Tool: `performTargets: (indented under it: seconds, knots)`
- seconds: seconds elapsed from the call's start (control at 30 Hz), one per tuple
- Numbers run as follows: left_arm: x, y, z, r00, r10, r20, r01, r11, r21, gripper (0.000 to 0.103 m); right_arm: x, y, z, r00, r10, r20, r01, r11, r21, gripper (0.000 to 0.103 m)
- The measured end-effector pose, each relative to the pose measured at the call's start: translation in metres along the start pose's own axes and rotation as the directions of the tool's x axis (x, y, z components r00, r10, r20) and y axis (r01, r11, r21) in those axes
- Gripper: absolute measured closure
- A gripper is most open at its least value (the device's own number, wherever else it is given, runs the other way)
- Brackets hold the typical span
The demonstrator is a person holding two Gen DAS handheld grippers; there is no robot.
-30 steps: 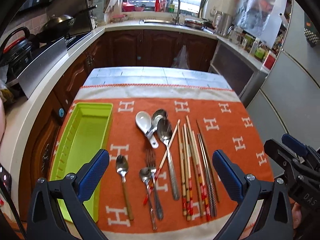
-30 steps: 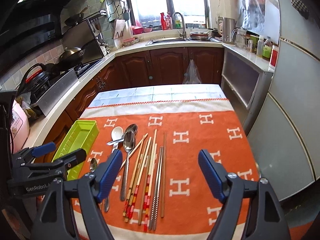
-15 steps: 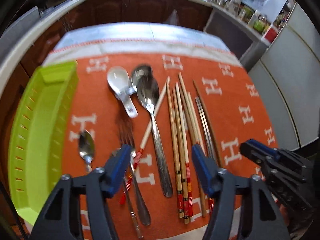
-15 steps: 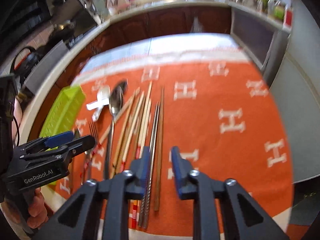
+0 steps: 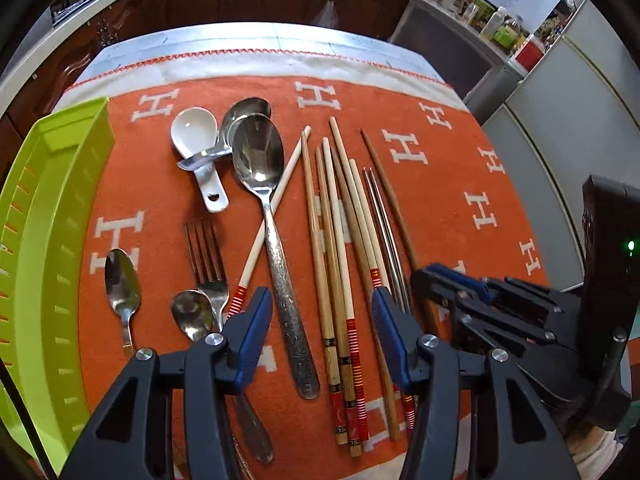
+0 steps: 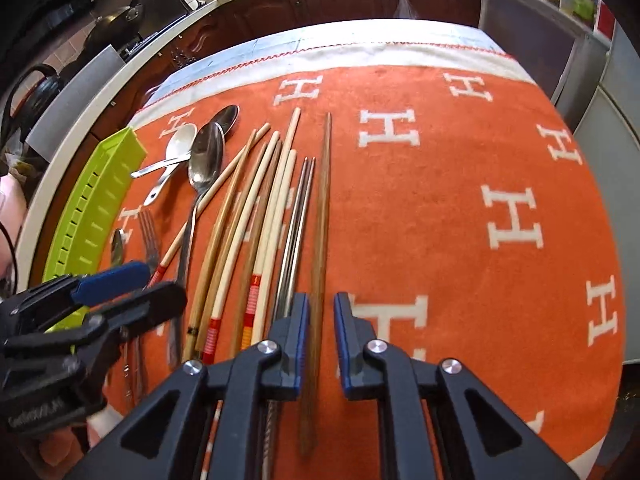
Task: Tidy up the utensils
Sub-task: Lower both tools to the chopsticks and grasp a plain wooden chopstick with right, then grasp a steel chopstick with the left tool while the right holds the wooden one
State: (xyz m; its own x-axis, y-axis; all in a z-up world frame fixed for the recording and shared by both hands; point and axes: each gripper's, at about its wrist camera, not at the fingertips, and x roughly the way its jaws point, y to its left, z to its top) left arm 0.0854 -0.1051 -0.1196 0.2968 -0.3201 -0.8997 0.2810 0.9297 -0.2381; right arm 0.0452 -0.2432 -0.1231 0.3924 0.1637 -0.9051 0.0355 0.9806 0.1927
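I'm closing the right gripper around the dark wooden chopstick; it's sitting between the narrowing jaws, not pinched yet, long axis running straight up the frame. The steel chopsticks are crowding just left of it. My left gripper is closing half-open over the big spoon handle and bamboo chopsticks. The green tray is waiting at far left.
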Motion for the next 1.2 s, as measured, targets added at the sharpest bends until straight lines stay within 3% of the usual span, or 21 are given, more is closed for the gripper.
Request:
performTargets:
  seconds: [0.23, 0.27, 0.33, 0.4, 0.57, 0.83, 1.1, 1.2]
  knots:
    - [-0.001, -0.016, -0.001, 1.000, -0.015, 0.005, 0.015, 0.999, 0.038, 0.056, 0.000, 0.002, 0.000, 0.999, -0.028, 0.031, 0.030, 0.999, -0.038, 0.097]
    - [0.001, -0.019, -0.001, 0.999, -0.035, 0.001, 0.034, 0.999, 0.040, 0.060, -0.002, -0.004, -0.001, 1.000, -0.009, 0.028, 0.009, 1.000, -0.002, 0.097]
    - [0.005, -0.023, 0.000, 0.997, -0.070, -0.019, 0.071, 0.997, 0.036, 0.081, -0.007, -0.017, -0.006, 1.000, 0.014, 0.027, -0.016, 0.998, 0.060, 0.097]
    - [0.013, -0.028, 0.000, 0.994, -0.098, -0.050, 0.099, 0.995, 0.028, 0.091, -0.012, -0.027, -0.013, 0.999, 0.031, 0.032, -0.034, 0.994, 0.103, 0.097]
    - [0.026, -0.049, -0.001, 0.986, -0.135, -0.100, 0.140, 0.990, 0.037, 0.092, -0.025, -0.051, -0.035, 0.998, 0.057, 0.040, -0.063, 0.983, 0.171, 0.097]
    - [0.037, -0.070, -0.005, 0.986, -0.090, -0.139, 0.099, 0.993, 0.061, 0.094, -0.029, -0.060, -0.042, 0.996, 0.082, 0.045, -0.089, 0.973, 0.212, 0.096]
    - [0.040, -0.070, -0.004, 0.987, -0.064, -0.146, 0.070, 0.997, 0.038, 0.094, -0.028, -0.060, -0.041, 0.996, 0.080, 0.041, -0.087, 0.972, 0.219, 0.096]
    - [0.046, -0.068, -0.008, 0.981, -0.051, -0.185, 0.058, 0.998, 0.033, 0.093, -0.029, -0.060, -0.041, 0.996, 0.076, 0.039, -0.082, 0.972, 0.218, 0.096]
